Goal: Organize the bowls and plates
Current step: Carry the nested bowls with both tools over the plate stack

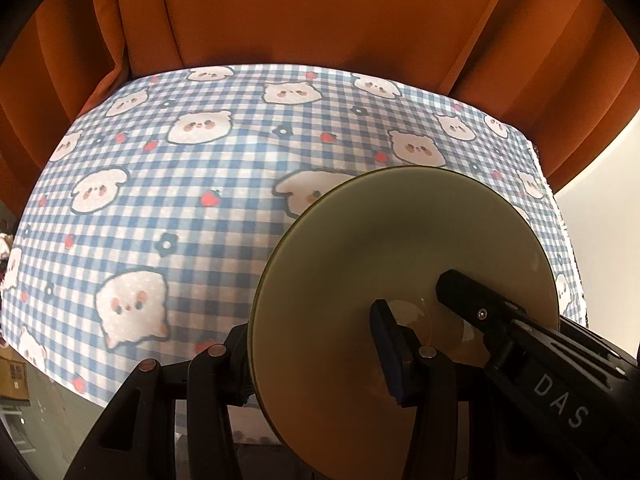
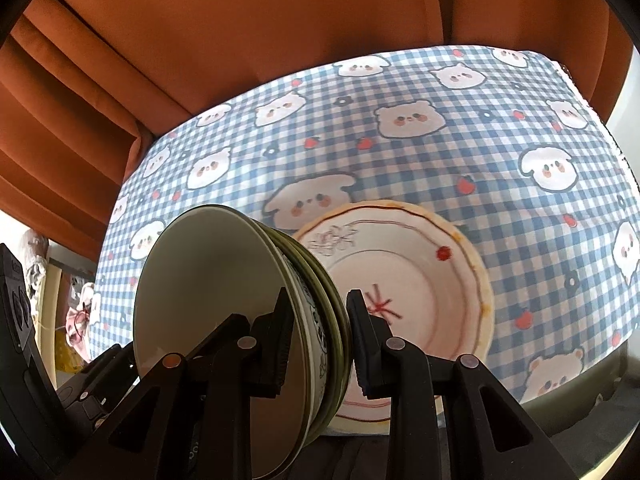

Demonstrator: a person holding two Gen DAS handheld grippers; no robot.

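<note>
A nested stack of several olive-rimmed bowls [image 1: 360, 248] hangs tipped on its side above the checked tablecloth. My left gripper [image 1: 316, 356] is shut on its rim. One finger [image 1: 390, 344] is inside the top bowl and the other is outside, mostly hidden. In the right wrist view the bowl stack [image 2: 208, 280] opens to the left, and my right gripper [image 2: 320, 340] is shut on its wall, one pad inside and one outside. My right gripper's finger [image 1: 460, 292] also shows inside the bowl. A white plate with pink flowers [image 2: 424, 280] lies on the cloth behind the bowls.
The table wears a blue-and-white checked cloth with animal faces [image 1: 160, 200] [image 2: 440, 152]. An orange curtain [image 1: 280, 20] hangs right behind its far edge. Cluttered items [image 2: 80, 304] and a cardboard box [image 1: 12, 376] lie off the table's left side.
</note>
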